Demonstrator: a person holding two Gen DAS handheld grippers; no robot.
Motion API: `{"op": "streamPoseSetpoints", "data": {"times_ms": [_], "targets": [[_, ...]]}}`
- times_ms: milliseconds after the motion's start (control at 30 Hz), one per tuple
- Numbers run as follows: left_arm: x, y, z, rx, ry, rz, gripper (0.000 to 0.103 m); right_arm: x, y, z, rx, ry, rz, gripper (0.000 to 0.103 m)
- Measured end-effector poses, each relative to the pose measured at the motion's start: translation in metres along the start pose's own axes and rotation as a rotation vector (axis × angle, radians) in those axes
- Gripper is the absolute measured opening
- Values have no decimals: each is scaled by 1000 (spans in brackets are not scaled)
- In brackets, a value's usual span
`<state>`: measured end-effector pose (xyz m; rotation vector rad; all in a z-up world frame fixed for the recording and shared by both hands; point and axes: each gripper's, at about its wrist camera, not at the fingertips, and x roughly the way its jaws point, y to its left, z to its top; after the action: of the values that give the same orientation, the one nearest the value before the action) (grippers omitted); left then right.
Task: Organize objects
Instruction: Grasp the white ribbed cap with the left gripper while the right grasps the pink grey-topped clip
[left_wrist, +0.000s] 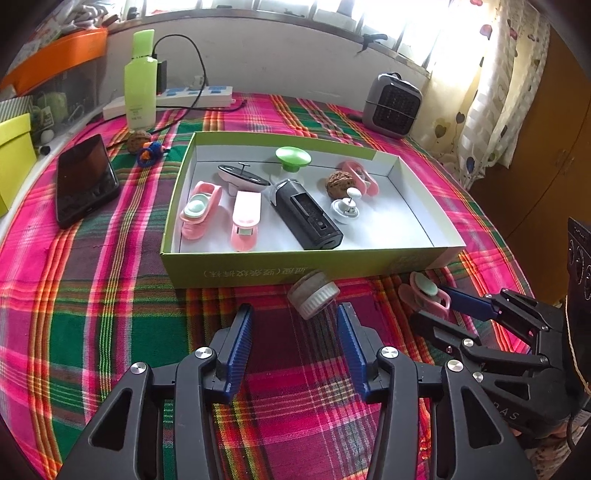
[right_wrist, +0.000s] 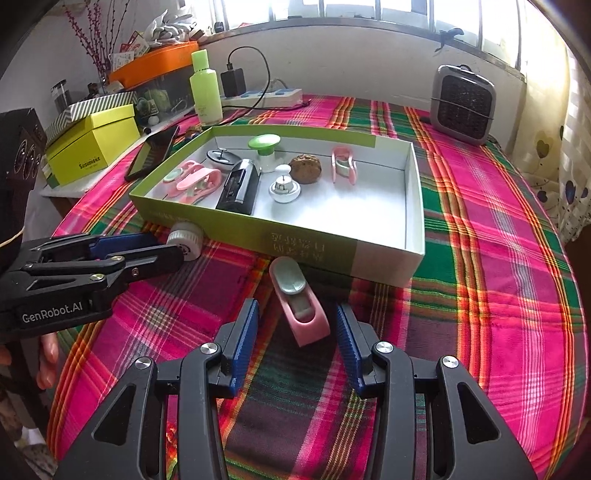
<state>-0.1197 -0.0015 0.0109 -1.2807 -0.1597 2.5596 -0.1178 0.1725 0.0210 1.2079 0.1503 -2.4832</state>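
Note:
A green-walled cardboard box (left_wrist: 258, 264) (right_wrist: 317, 245) lies on the plaid cloth and holds several small items: pink clips, a black device (left_wrist: 306, 216), a walnut (left_wrist: 338, 181), a green-capped piece (left_wrist: 293, 157). A small jar with a white ribbed cap (left_wrist: 314, 297) (right_wrist: 186, 240) lies on its side in front of the box. My left gripper (left_wrist: 295, 319) (right_wrist: 164, 245) is open, its tips just short of the jar. A pink clip with a pale green pad (right_wrist: 299, 304) (left_wrist: 428, 295) lies on the cloth. My right gripper (right_wrist: 297, 319) (left_wrist: 439, 306) is open around it.
A black phone (left_wrist: 86, 181) lies left of the box. A green bottle (left_wrist: 140, 85), a power strip (left_wrist: 192, 96) and a second walnut with a blue-orange trinket (left_wrist: 146, 146) are at the back left. A small grey heater (left_wrist: 391, 105) stands at the back right. Yellow boxes (right_wrist: 92, 144) sit off the table's left edge.

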Motion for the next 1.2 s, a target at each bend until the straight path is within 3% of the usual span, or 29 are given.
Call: {"op": "streamPoseSetpoints", "data": {"times_ms": [367,533,667,1000,1200], "targets": [[9,-10,7,51,-5,23,45,3,-2,3,6,3,-10,43],[11,-12,7,40,-1,-9,45,3,-3,3,6,2,-14,43],[11,-13,6,33,-5,-22,44,1,-4,2,12,-1,-21,36],[10,-15,1,24,-2,-41,24,-3,-8,-2,24,-6,-20,27],[9,-18,-3,29,0,-41,20,-7,-10,-5,20,-9,-16,21]]}}
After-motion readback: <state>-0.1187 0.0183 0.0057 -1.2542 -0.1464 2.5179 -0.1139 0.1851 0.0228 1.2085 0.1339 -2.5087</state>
